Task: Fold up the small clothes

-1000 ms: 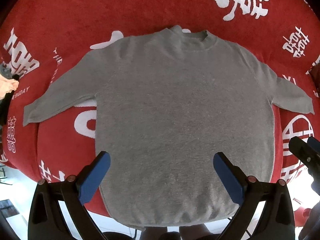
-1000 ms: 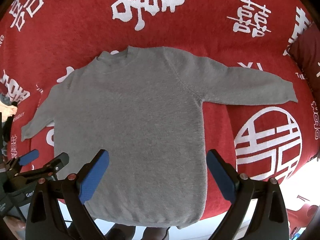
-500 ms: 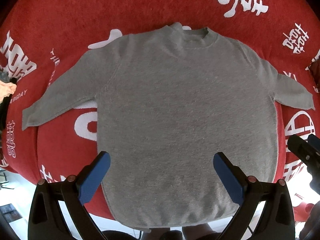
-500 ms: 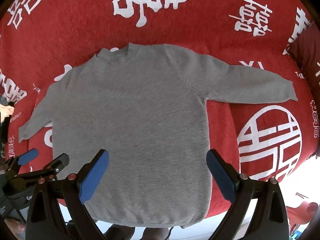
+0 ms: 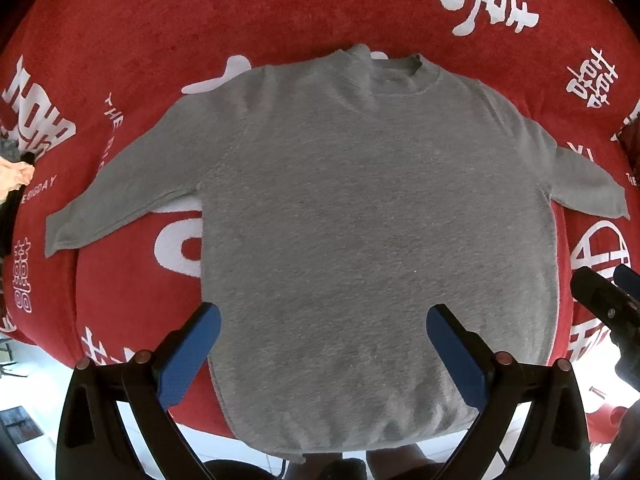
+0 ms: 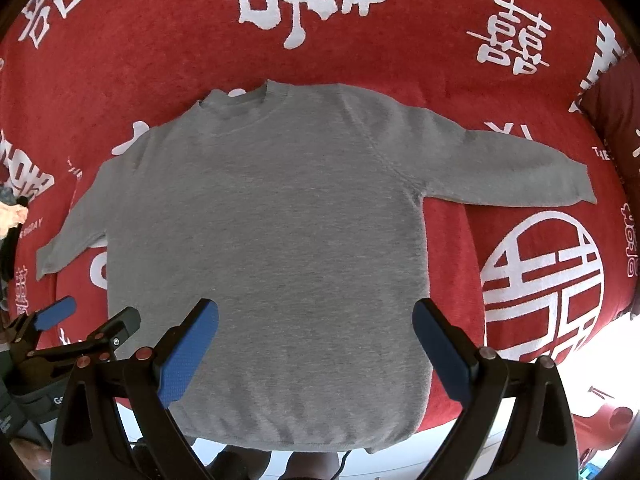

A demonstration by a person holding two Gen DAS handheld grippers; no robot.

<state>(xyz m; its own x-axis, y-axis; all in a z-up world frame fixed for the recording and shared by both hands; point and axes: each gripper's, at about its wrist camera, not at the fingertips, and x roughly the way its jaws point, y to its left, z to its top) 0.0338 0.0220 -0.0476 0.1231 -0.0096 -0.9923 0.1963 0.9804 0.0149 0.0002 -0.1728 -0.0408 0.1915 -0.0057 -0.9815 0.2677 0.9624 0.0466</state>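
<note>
Both my left gripper [image 5: 322, 328] and right gripper [image 6: 316, 322] hang wide open over the flat grey knit sweater [image 5: 360, 232] at frame centre on the red patterned blanket [image 5: 200, 20], where a shallow pinch could snag only one layer.

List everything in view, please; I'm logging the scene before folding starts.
sweater: one, grey, spread flat on the blanket, sleeves out to both sides, hem nearest the grippers.
blanket: one, red with white characters, under the sweater.
clothes: small heap, peach and dark, at the blanket's far left edge.
left gripper: one, black with blue pads, open, above the hem.
right gripper: one, black with blue pads, open, above the hem.
</note>
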